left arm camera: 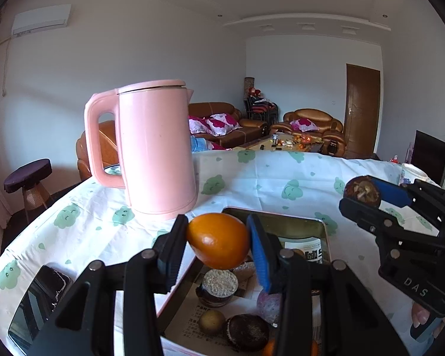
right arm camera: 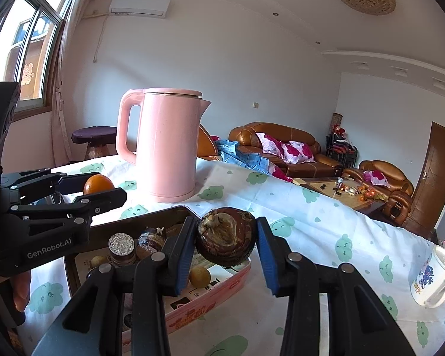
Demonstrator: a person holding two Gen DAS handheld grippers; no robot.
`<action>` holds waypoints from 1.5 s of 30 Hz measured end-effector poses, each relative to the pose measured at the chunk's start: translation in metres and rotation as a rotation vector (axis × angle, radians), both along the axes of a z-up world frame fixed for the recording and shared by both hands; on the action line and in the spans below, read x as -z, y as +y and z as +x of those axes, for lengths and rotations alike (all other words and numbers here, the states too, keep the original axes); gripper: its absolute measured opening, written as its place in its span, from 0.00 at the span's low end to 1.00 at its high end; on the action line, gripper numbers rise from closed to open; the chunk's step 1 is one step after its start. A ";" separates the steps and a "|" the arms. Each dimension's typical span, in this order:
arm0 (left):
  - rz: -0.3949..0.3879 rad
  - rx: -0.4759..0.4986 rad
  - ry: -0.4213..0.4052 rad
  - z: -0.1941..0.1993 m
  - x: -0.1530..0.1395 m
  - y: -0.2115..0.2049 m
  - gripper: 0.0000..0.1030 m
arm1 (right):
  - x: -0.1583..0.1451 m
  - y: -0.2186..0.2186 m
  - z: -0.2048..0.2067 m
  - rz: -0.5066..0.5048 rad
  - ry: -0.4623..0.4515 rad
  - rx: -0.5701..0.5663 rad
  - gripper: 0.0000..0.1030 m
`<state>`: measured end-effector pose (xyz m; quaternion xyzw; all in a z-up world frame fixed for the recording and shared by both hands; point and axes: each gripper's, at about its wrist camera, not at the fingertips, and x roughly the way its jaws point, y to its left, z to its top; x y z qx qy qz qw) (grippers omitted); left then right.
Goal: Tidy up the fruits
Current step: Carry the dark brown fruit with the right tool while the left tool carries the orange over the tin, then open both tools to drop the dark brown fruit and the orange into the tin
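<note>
Hovering over the tray (left arm camera: 326, 231), the left gripper (left arm camera: 218, 241) clenches an orange (left arm camera: 219, 240) and the right gripper (right arm camera: 227, 241) a brown fruit (right arm camera: 227, 237); next, each needs a free spot for setting down.

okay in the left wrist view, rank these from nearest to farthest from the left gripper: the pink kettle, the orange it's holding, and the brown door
1. Orange: clamped between the left gripper's fingers, over the tin.
2. Pink kettle: just beyond, on the tablecloth, slightly left.
3. Brown door: far right, across the room behind the sofas.
</note>
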<state>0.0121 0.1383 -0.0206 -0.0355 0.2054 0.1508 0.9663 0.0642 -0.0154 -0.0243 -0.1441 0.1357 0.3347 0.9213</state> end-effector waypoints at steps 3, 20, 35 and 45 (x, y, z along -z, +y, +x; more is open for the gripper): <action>-0.001 -0.008 0.008 0.001 0.003 0.004 0.41 | 0.002 0.006 0.001 -0.006 0.004 -0.009 0.41; -0.009 -0.027 0.028 -0.001 0.011 0.017 0.41 | 0.018 0.032 0.009 -0.042 0.057 -0.030 0.41; -0.009 -0.016 0.060 0.002 0.016 0.021 0.41 | 0.028 0.043 0.014 -0.069 0.107 -0.020 0.41; 0.005 0.004 0.114 0.010 0.027 0.016 0.41 | 0.032 0.044 0.018 -0.080 0.138 -0.021 0.41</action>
